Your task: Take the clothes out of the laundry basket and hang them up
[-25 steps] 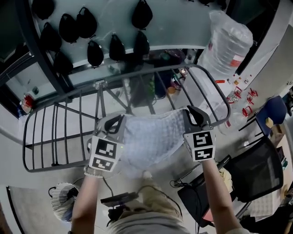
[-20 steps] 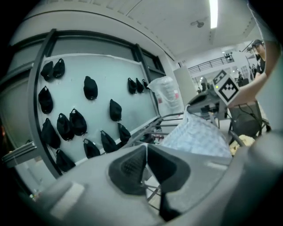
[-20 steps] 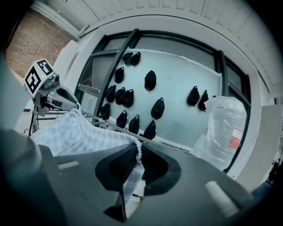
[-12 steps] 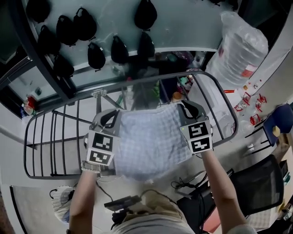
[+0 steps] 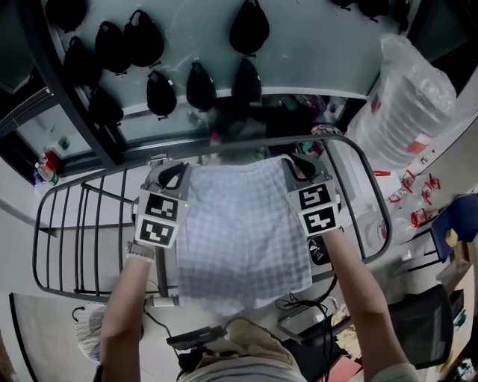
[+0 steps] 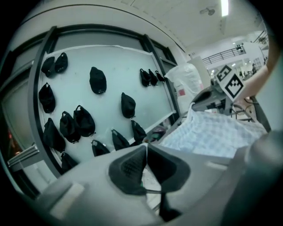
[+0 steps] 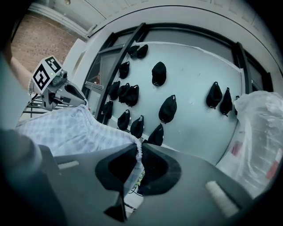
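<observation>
The left gripper and right gripper fingers each pinch the shorts over the rack at mid-frame. Caps hang on the wall above.

Cool, even indoor light is seen; a bright white ceiling strip lamp is blown out. Both gripper views are bent and blackened at the edges.

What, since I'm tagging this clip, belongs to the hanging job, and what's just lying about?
Job: checked garment, gripped at its top edge by left gripper and right gripper; drying rack beneath it.
Lying about: black caps on the wall; big plastic bag.
</observation>
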`<state>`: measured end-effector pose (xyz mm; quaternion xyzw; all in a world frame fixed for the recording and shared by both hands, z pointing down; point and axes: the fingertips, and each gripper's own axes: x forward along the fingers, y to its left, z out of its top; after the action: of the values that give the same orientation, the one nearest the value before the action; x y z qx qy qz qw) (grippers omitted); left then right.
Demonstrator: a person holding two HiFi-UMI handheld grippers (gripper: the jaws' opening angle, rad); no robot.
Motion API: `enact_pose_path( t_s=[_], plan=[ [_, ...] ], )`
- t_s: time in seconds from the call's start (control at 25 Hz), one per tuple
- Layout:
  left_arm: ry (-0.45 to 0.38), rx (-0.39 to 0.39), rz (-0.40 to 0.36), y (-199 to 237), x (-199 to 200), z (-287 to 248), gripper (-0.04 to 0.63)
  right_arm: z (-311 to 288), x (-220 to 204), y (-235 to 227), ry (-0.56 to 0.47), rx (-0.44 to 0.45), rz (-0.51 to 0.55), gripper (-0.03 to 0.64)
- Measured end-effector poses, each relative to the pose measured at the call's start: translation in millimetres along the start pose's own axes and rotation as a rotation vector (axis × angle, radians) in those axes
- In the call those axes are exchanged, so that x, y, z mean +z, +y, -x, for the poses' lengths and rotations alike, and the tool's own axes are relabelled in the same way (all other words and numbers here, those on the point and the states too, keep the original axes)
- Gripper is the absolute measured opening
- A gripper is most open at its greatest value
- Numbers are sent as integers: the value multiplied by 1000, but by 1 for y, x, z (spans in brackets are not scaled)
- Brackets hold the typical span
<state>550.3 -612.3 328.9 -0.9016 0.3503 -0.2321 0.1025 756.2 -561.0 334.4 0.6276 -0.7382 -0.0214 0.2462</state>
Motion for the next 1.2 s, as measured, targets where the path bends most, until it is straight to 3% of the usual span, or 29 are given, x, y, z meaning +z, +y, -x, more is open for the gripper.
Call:
enact_pose_path(
  t_s=[0.2,0.44,0.68,0.92,1.2],
  plan=[
    [19,30,-22,26,0,-29,2,-44,7,-13,10,26,-1,34],
    [23,47,11,60,-2,-66,2,-91,18,-28,20,30,27,34],
    [32,76,-56,87,7,-106,2,-134,24,-49,31,17,42,34],
    [22,103,-74,111,18,-137,2,-163,36,-70,22,11,48,34],
    [45,114,-27,126,6,-163,3,-195,31,-74,50,23,40,34]
  ],
)
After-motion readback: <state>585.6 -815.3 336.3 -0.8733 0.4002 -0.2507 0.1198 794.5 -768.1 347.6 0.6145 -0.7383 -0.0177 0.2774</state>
